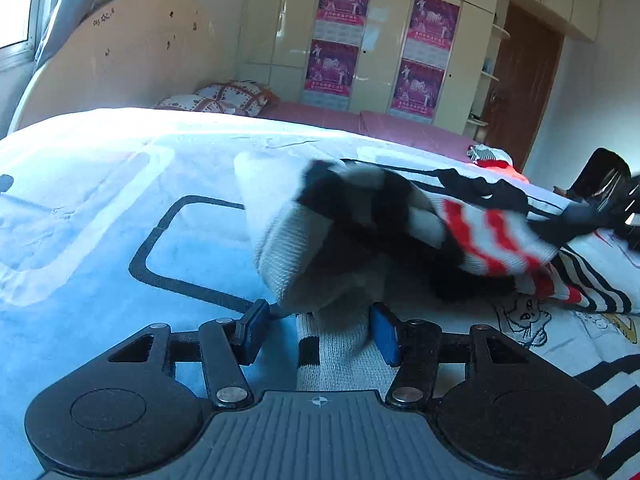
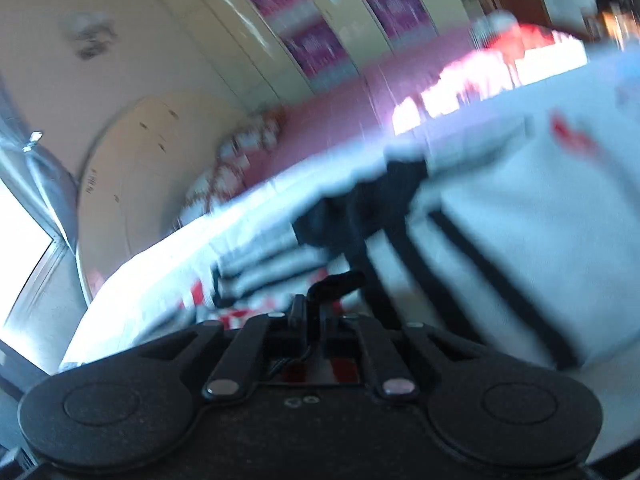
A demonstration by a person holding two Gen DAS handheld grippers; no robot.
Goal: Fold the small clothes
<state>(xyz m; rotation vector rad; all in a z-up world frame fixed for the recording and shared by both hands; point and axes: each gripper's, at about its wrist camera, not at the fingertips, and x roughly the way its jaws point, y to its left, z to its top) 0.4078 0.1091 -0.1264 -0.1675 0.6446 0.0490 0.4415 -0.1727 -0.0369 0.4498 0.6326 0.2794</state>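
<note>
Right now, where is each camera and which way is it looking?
Left wrist: sits behind the open left gripper, facing over a striped sock across the bed to the wardrobe.
Right wrist: sits behind the shut right gripper, tilted and blurred, facing over the clothes.
Both show the bed, the wardrobe and the headboard.

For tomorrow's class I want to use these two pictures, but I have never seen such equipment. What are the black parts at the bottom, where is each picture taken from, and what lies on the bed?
Each picture comes from a camera on a hand-held two-finger gripper, looking along its fingers. In the left view, the left gripper stands open around a white and black sock, not pinching it; a red-striped sock lies beside it on the pale blue bedcover. The right view is blurred; the right gripper is shut, and whether it grips anything is unclear.
</note>
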